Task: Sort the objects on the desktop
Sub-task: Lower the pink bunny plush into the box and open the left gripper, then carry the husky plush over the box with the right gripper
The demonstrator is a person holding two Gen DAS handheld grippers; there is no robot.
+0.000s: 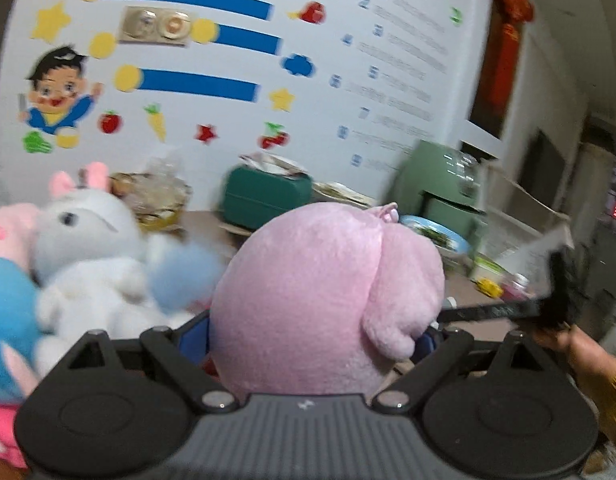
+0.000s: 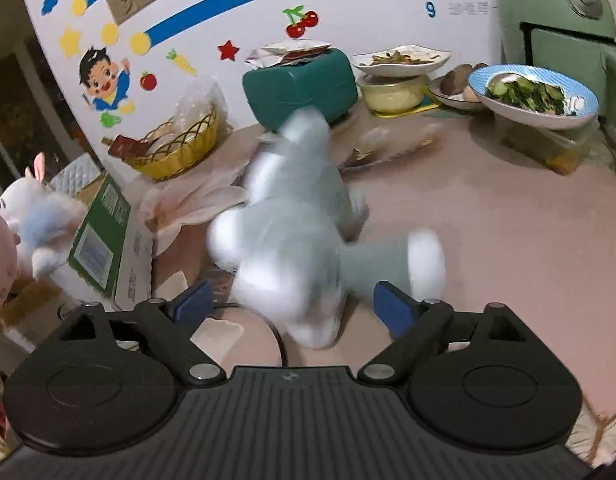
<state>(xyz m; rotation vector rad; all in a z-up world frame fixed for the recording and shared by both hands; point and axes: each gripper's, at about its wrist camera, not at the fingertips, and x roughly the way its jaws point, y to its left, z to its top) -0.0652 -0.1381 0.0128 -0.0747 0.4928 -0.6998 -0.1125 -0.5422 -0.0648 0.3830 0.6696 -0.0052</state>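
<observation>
My left gripper (image 1: 308, 340) is shut on a pink plush pig (image 1: 324, 292), which fills the middle of the left wrist view and hides both fingertips. To its left sit a white plush rabbit (image 1: 91, 248) and a plush in blue and pink (image 1: 3, 300). In the right wrist view my right gripper (image 2: 295, 304) is open, its blue pads (image 2: 394, 304) apart. A blurred grey and white plush (image 2: 303, 232) lies between and just beyond the pads on the pink table (image 2: 508, 240). The white rabbit (image 2: 35, 208) shows at the left edge, on a cardboard box (image 2: 103, 236).
Along the wall stand a gold wire basket (image 2: 179, 148), a teal box (image 2: 299, 84), bowls and plates of food (image 2: 532, 92) and a green appliance (image 2: 564, 20). The other gripper and a hand show at the right of the left wrist view (image 1: 556, 300).
</observation>
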